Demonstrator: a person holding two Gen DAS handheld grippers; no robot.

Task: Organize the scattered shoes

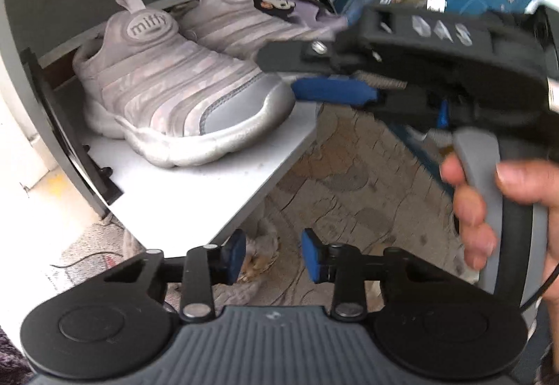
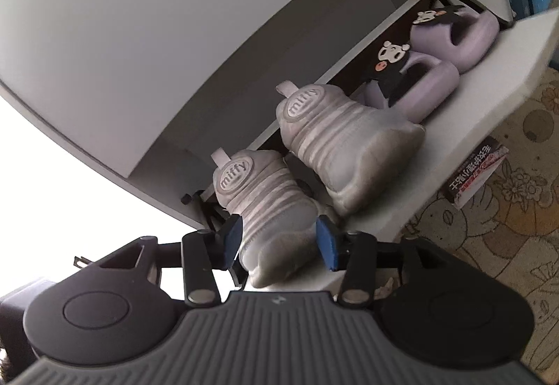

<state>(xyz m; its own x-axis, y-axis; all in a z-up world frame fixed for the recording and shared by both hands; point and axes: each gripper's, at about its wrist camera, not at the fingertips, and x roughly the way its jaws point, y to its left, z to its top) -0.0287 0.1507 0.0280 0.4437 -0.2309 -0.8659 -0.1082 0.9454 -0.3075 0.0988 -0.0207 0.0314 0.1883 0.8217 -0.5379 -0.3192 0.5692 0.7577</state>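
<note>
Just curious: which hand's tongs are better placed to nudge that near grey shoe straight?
Probably the right tongs: open around the grey shoe. The left tongs hang over the floor.

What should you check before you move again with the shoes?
1. Near sneaker fully on the shelf: ok.
2. Far sneaker next to it, toes facing the same way: ok.
3. Purple slippers on the same shelf: ok.
4. Left gripper open and empty: ok.
5. Right gripper clear of the near sneaker: not ok, its pads sit on either side of the toe.
6. Right gripper squeezing that toe: cannot tell.
</note>
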